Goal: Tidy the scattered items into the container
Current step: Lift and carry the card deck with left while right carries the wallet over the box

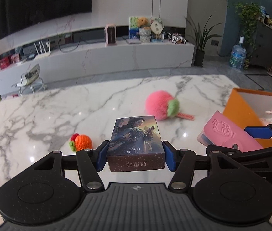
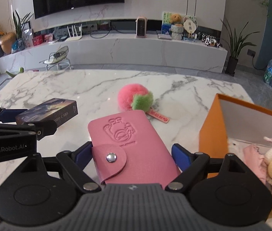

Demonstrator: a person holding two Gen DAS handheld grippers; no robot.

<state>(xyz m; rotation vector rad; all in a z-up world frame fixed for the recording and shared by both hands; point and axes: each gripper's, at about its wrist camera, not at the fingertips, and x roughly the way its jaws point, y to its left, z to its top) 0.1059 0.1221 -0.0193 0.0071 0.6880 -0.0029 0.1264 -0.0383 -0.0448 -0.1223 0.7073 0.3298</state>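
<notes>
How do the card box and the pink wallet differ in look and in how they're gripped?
The card box is a dark, rigid, printed block; the pink wallet is flat, soft-looking, with an embossed figure and snap flap. The left gripper pinches the box squarely; the wallet sits angled in the right gripper. Both are on the table side of the orange container.

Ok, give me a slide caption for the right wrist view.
Right gripper straddles a pink snap card holder on the marble table, beside the orange box.

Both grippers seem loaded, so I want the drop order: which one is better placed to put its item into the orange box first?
Right. The right gripper holds the pink wallet beside the orange box; the left gripper, gripping the card box, sits farther away.
</notes>
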